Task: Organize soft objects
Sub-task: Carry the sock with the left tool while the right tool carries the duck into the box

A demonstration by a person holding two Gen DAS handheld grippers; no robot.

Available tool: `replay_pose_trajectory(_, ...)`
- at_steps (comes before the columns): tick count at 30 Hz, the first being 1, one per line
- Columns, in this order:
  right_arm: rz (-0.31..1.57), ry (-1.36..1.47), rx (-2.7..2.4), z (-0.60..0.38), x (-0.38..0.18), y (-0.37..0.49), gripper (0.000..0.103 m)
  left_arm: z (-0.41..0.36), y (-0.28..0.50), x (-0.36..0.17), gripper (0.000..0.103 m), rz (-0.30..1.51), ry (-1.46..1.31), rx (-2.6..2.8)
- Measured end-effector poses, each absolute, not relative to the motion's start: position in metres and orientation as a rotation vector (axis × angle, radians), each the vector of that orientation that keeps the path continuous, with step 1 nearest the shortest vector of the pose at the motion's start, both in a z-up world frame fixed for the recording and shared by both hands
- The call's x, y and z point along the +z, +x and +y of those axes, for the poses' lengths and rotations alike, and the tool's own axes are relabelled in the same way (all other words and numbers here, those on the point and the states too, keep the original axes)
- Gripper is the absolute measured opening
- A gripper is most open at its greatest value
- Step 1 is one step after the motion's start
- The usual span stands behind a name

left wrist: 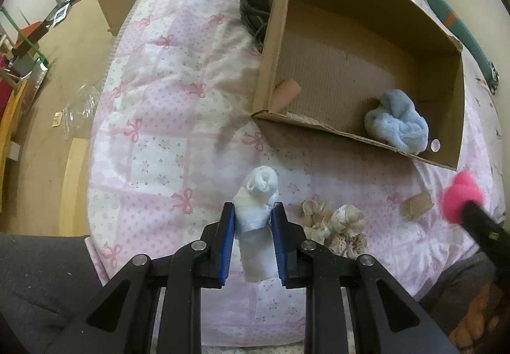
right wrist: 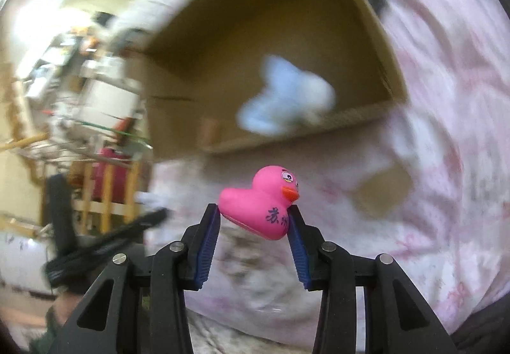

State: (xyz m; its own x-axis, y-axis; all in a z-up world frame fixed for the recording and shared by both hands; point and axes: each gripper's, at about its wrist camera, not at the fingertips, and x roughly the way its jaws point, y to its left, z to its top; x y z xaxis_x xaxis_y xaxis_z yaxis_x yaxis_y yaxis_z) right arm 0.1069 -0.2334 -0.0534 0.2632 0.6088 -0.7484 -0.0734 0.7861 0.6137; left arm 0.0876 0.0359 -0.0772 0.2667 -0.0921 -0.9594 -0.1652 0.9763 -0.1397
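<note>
Two grippers are busy here, and each one holds something soft.

From the left wrist view, the left gripper (left wrist: 254,210) is squeezed shut on a white rolled cloth (left wrist: 258,194). The roll points straight ahead, away from the gripper, with its long side running between the blue fingers (left wrist: 227,245). The big cardboard box (left wrist: 459,105) sits on the pink bed cover (left wrist: 165,92), ahead of the roll and a bit to the right. Inside the box, near its front wall, lies a fluffy blue cloth (left wrist: 397,122). A small tan tube (left wrist: 288,92) leans in the box's near left corner. Just right of the left gripper, in front of the box, lies a crumpled beige cloth (left wrist: 334,223). A dark bundle (left wrist: 258,0) rests against the box's left outer wall. Far right, in front of the box, the pink duck (left wrist: 463,196) shows up, blurry.

From the right wrist view, the right gripper (right wrist: 254,213) is pinching the pink duck (right wrist: 261,204) by its body, beak pointing right. Everything behind is smeared. The box (right wrist: 366,3) opens just ahead and above the duck, with the blue cloth (right wrist: 287,102) inside.

I think the duck goes in next. The right gripper looks nearer the box, and the way in is forward over the front wall. The roll would follow the same way, forward and to the right.
</note>
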Motion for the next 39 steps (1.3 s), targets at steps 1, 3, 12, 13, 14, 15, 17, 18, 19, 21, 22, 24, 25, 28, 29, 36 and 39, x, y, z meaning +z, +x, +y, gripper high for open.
replay_pose_trajectory(1,1.184,0.503,0.517,-0.231,-0.042,0.104,0.045,0.035,0.087,-0.076,0.021,1.298,-0.226,0.05)
replay_pose_trajectory(3,1.113,0.469,0.56,-0.224,-0.023,0.097,0.045,0.033,0.086,-0.073,0.02,1.283,-0.211,0.05)
replay_pose_trajectory(12,1.074,0.406,0.576,-0.211,-0.01,0.097,0.044,0.026,0.08,-0.031,0.021,1.159,-0.149,0.028)
replay_pose_trajectory(13,1.067,0.405,0.574,-0.212,-0.008,0.094,0.044,0.026,0.081,-0.027,0.021,1.15,-0.146,0.026)
replay_pose_trajectory(14,1.062,0.404,0.572,-0.214,-0.007,0.094,0.045,0.025,0.084,-0.02,0.021,1.137,-0.143,0.024)
replay_pose_trajectory(15,1.054,0.402,0.569,-0.217,-0.006,0.095,0.045,0.025,0.087,-0.014,0.021,1.126,-0.139,0.02)
replay_pose_trajectory(17,1.035,0.4,0.562,-0.223,-0.001,0.096,0.045,0.025,0.093,-0.004,0.021,1.105,-0.131,0.014)
replay_pose_trajectory(18,1.026,0.403,0.561,-0.226,0.002,0.098,0.045,0.025,0.097,0.001,0.021,1.094,-0.129,0.011)
replay_pose_trajectory(19,1.017,0.406,0.557,-0.229,0.005,0.101,0.045,0.025,0.101,0.005,0.021,1.083,-0.122,0.008)
replay_pose_trajectory(21,1.004,0.404,0.552,-0.234,0.01,0.106,0.045,0.022,0.11,0.013,0.021,1.06,-0.104,0.005)
replay_pose_trajectory(22,0.997,0.397,0.549,-0.236,0.012,0.111,0.045,0.019,0.118,0.017,0.021,1.049,-0.091,-0.003)
replay_pose_trajectory(24,0.982,0.383,0.536,-0.24,0.017,0.119,0.045,0.016,0.129,0.021,0.021,1.035,-0.072,-0.005)
replay_pose_trajectory(25,0.973,0.37,0.525,-0.244,0.019,0.124,0.045,0.015,0.134,0.022,0.021,1.027,-0.066,-0.006)
replay_pose_trajectory(28,0.95,0.345,0.488,-0.255,0.023,0.136,0.044,0.009,0.149,0.026,0.021,0.992,-0.044,-0.007)
replay_pose_trajectory(29,0.94,0.335,0.475,-0.258,0.025,0.14,0.044,0.007,0.154,0.026,0.021,0.982,-0.038,-0.006)
replay_pose_trajectory(36,0.902,0.27,0.376,-0.268,0.019,0.159,0.045,0.004,0.168,0.016,0.021,0.897,-0.074,-0.042)
replay_pose_trajectory(39,0.907,0.272,0.343,-0.272,0.01,0.161,0.045,0.003,0.173,0.0,0.021,0.912,-0.065,-0.032)
